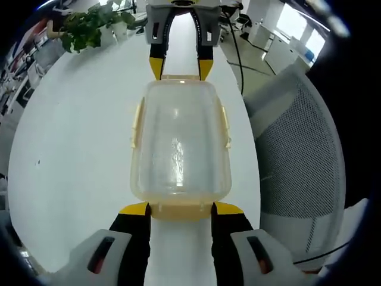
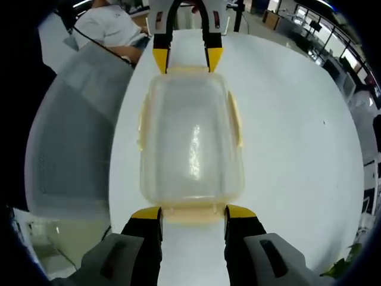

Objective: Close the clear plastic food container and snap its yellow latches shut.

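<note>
Directly ahead of the left gripper (image 1: 180, 208), spread around its near end latch, the clear container (image 1: 180, 143) lies lidded on the white table (image 1: 71, 149). Likewise, the right gripper (image 2: 191, 212) is spread at the opposite end latch.

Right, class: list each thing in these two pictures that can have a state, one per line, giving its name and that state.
food container: lid on, resting flat on the white table.
side latches: appear flipped outward, not snapped.
end latch: between the left tongs, whether snapped unclear.
left tongs: open, at the container's near end.
right tongs: open, at the opposite end.
mesh chair: unoccupied, beside the table.
</note>
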The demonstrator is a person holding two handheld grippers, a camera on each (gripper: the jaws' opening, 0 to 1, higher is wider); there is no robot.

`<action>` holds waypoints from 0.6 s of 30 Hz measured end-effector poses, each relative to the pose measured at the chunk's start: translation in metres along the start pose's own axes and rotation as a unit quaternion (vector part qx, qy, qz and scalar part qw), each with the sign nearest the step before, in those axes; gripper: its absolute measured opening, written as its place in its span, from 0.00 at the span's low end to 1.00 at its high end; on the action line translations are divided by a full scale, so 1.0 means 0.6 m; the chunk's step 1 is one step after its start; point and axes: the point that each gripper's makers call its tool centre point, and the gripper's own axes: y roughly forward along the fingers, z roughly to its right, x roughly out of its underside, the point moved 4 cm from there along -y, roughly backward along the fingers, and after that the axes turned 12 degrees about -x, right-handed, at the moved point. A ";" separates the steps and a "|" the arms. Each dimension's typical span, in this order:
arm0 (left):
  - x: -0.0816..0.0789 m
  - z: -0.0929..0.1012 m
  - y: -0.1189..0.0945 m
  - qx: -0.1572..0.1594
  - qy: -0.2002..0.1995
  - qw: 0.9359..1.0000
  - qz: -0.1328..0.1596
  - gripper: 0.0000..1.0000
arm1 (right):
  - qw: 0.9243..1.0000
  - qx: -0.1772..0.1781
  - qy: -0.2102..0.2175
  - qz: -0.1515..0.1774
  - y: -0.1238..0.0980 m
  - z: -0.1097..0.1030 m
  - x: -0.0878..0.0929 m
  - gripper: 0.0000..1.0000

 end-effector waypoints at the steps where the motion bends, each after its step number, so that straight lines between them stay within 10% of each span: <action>1: -0.003 0.001 0.001 0.000 -0.001 1.000 -0.001 0.39 | 1.000 -0.001 0.000 0.000 -0.001 0.000 0.003 0.39; 18: -0.008 0.006 0.007 0.001 -0.003 1.000 -0.013 0.39 | 1.000 -0.001 -0.006 0.002 0.000 -0.005 0.009 0.39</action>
